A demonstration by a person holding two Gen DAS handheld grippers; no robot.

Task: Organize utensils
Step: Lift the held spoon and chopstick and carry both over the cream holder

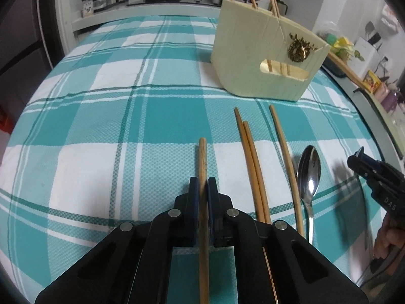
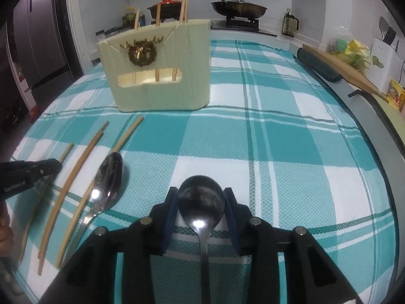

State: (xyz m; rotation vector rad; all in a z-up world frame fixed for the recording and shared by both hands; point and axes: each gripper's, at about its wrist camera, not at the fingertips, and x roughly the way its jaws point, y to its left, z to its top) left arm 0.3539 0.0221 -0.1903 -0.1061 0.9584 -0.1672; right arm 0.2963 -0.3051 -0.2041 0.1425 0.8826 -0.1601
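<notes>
My left gripper (image 1: 202, 187) was pinched on one chopstick (image 1: 202, 157), which ran back between the jaws over the checked cloth (image 1: 101, 126). My right gripper (image 2: 201, 197) had a dark spoon (image 2: 201, 197) by the bowl, pads touching both its sides. On the cloth lay three more chopsticks (image 1: 253, 167) side by side, then a shiny spoon (image 1: 309, 172) just beside the outermost one. The wooden holder (image 2: 162, 76) stood upright farther back, well apart from these, four chopsticks (image 2: 158, 12) poking out its top. Pans sat on the stove behind.
</notes>
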